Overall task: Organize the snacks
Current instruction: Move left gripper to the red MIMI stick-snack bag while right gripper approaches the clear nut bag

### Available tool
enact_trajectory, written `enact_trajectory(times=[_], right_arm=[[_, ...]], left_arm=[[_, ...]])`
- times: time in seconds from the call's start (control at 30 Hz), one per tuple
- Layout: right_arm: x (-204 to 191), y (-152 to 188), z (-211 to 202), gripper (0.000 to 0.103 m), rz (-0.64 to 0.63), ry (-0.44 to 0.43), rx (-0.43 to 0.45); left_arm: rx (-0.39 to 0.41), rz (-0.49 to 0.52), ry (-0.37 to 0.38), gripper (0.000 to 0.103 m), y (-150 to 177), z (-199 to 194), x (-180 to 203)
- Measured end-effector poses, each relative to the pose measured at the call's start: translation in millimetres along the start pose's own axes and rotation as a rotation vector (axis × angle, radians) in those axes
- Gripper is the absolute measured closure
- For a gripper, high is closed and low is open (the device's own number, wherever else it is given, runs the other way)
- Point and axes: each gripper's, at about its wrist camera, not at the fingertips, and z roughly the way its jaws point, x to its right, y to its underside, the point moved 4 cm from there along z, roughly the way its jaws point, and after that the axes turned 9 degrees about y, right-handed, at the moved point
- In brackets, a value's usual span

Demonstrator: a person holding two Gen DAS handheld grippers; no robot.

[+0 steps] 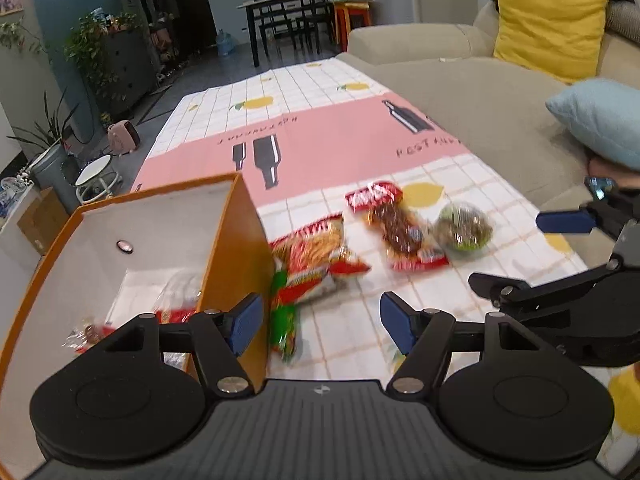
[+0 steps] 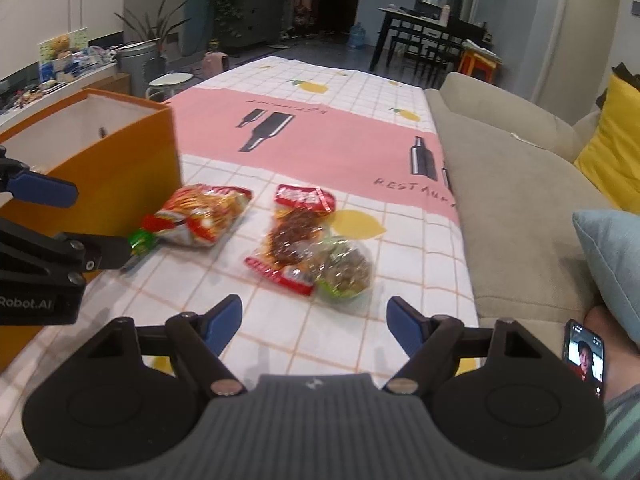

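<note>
Left wrist view is showing the left gripper (image 1: 320, 326) hovering above the cloth (image 1: 360, 128) with its blue fingers (image 1: 245, 322) standing wide apart and holding nothing; just left of it an orange box (image 1: 236, 248) is standing open, with a few wrapped snacks (image 1: 176, 304) lying on its white floor, too blurred to tell apart; a red and green bag (image 1: 312, 264) is lying against the box's outer wall; further right a red packet (image 1: 396, 228) of brown pieces is lying on the cloth, and a clear green bag (image 1: 464, 228) is touching its right side; the right gripper (image 1: 520, 248) is reaching in from the right edge, its fingers spread apart.

Right wrist view is showing the right gripper (image 2: 316, 326) with its fingers (image 2: 404, 328) wide apart and empty, low over the cloth (image 2: 400, 184); the green bag (image 2: 346, 268) is sitting nearest ahead, overlapping the red packet (image 2: 294, 232); the red and green bag (image 2: 200, 218) is lying to the left, beside the box (image 2: 120, 176); the left gripper (image 2: 60, 216) is coming in from the left, close to that bag's green end; a sofa (image 2: 512, 184) is running along the cloth's right edge, and a phone (image 2: 585, 358) with a lit screen is lying at lower right.
</note>
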Motion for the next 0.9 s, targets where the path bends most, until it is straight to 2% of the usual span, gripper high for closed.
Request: enact_trajectory(times=[0.13,0.27,0.3,0.5,0.63,0.8,0.9], right_arm=[[5,-5,17,0.026,0.020,0.014,0.003],[8,-5,34,0.029,0.036,0.018,-0.017],[8,-5,37,0.029,0.041,0.017,-0.020],[9,-10,55,0.029,0.076,-0.005,-0.024],[13,-13,68,0.029,0.093,0.003,-0.037],[16,-14,77,0.030,0.118,-0.008,-0.051],[14,-13,78,0.037,0.113,-0.025,-0.055]], left_arm=[[0.021,-0.071,0.006,0.021,-9,13,-6],[0.010,-0.171,0.017,0.021,-16,26,-11],[0.014,-0.177,0.008,0.017,-18,29,-10],[0.005,-0.122,-0.067,0.016,-30,49,-1],[-0.065,-0.047,-0.117,0.015,-37,70,6],[-0.146,-0.109,-0.121,0.022,-37,91,-1],[-0.172,-0.103,-0.135,0.022,-34,99,1]])
